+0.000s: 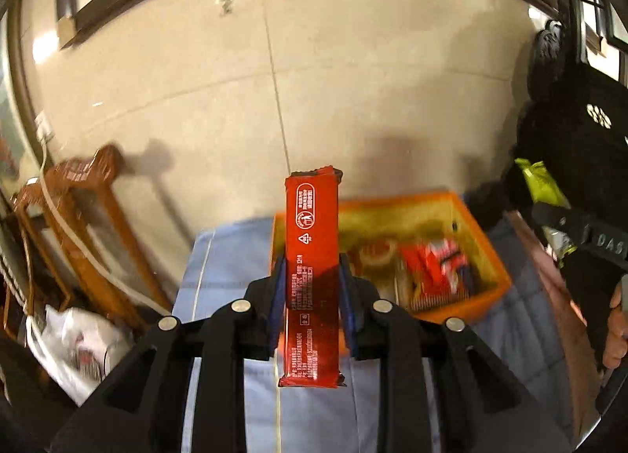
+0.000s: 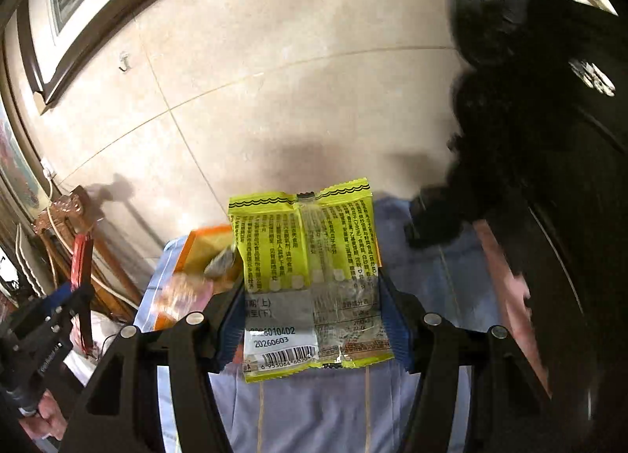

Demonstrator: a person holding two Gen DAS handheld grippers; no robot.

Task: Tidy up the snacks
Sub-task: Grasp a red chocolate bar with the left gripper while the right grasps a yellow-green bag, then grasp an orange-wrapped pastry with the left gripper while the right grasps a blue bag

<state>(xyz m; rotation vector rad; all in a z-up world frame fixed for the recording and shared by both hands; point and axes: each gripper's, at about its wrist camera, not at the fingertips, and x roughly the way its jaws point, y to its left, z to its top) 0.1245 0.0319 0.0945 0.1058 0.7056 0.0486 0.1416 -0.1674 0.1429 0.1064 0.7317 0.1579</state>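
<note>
Above the blue cloth (image 1: 219, 257), the left gripper (image 1: 312, 288) is clenching a long red snack bar (image 1: 312, 257), which is pointing toward twelve o'clock. At two o'clock from it, the orange bin (image 1: 486, 253) is holding blurred snacks. The right gripper (image 2: 314, 319) is gripping a yellow snack packet (image 2: 310, 276) by both edges.

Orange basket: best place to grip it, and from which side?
Grip the basket's near rim from above, one finger inside and one outside. The wall is thin and upright and the top open; the body looks too wide to span. Both grippers are full: left gripper holds a red bar.
</note>
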